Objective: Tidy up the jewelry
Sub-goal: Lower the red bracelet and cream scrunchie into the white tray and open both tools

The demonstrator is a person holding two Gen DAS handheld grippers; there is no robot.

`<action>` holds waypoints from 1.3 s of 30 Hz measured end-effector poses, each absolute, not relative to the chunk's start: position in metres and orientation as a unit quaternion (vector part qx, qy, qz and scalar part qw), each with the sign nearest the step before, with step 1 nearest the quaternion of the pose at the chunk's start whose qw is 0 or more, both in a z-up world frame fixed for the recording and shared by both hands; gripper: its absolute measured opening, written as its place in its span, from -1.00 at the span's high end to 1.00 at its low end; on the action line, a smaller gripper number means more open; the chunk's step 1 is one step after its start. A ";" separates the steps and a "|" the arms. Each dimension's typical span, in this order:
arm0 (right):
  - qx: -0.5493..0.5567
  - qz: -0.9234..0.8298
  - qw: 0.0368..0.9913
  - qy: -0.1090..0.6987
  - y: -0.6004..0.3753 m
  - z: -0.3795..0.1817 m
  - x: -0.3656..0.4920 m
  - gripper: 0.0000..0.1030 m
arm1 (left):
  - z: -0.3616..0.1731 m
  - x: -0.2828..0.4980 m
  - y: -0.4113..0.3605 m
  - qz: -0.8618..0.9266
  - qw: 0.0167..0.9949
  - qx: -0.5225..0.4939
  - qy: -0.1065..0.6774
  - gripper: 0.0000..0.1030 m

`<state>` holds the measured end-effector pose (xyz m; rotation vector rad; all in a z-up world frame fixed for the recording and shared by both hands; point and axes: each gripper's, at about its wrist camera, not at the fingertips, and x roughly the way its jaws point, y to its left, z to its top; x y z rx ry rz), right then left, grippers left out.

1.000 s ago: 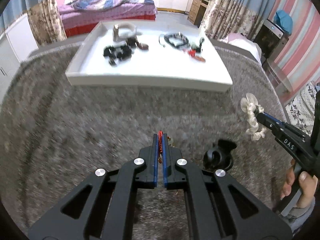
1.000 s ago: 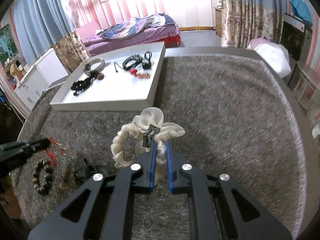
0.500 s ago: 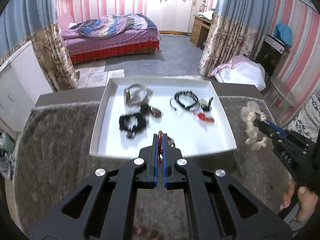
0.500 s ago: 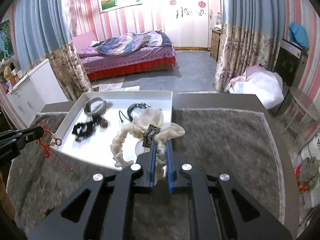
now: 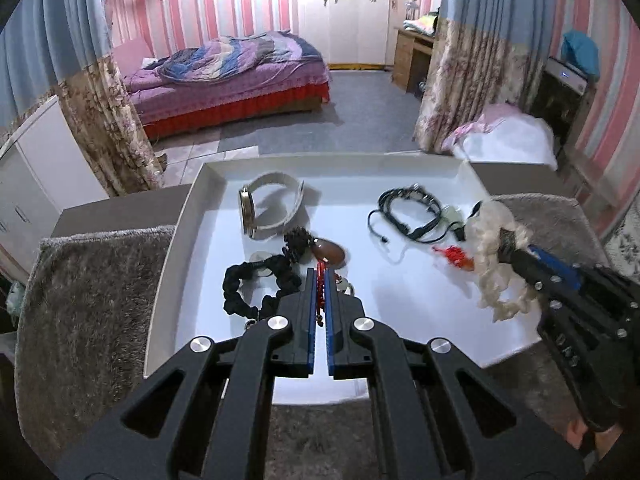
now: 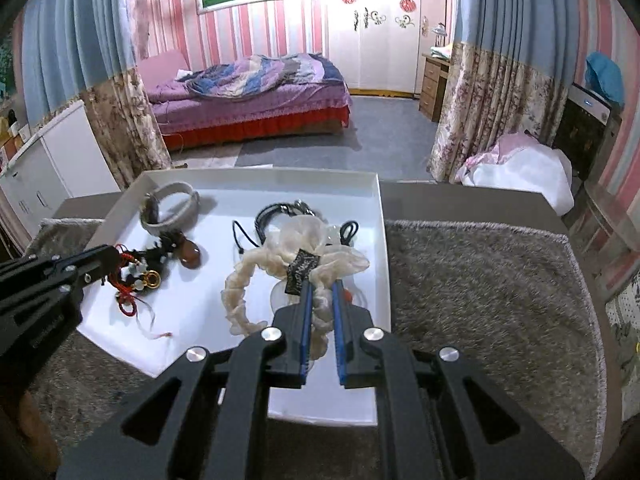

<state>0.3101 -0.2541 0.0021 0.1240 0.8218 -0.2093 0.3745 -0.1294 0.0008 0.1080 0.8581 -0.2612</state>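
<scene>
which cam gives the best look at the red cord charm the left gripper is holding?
Right wrist: the red cord charm hangs side-on from the left gripper, gold ring and trailing cord visible. Left wrist shows only a red sliver between its shut fingers.

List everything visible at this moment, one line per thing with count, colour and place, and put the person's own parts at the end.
white tray: 1, white, on the grey rug
grey rug: 1, grey, under the tray
watch: 1, pale strap, tray far left
black scrunchie: 1, black, tray left
brown pendant: 1, brown, tray centre
black cord necklace: 1, black, tray far right
red charm: 1, red, tray right
red string charm: 1, red with gold ring, held over the tray's left
cream scrunchie: 1, cream, held over the tray's right
bed: 1, purple, background
left gripper: 1, black, blue fingers, shut on string charm
right gripper: 1, black, shut on cream scrunchie
</scene>
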 end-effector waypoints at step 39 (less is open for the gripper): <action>0.056 -0.120 0.890 0.436 -0.258 -0.042 0.329 0.82 | -0.058 0.402 -0.131 -0.099 0.878 0.062 0.463 0.98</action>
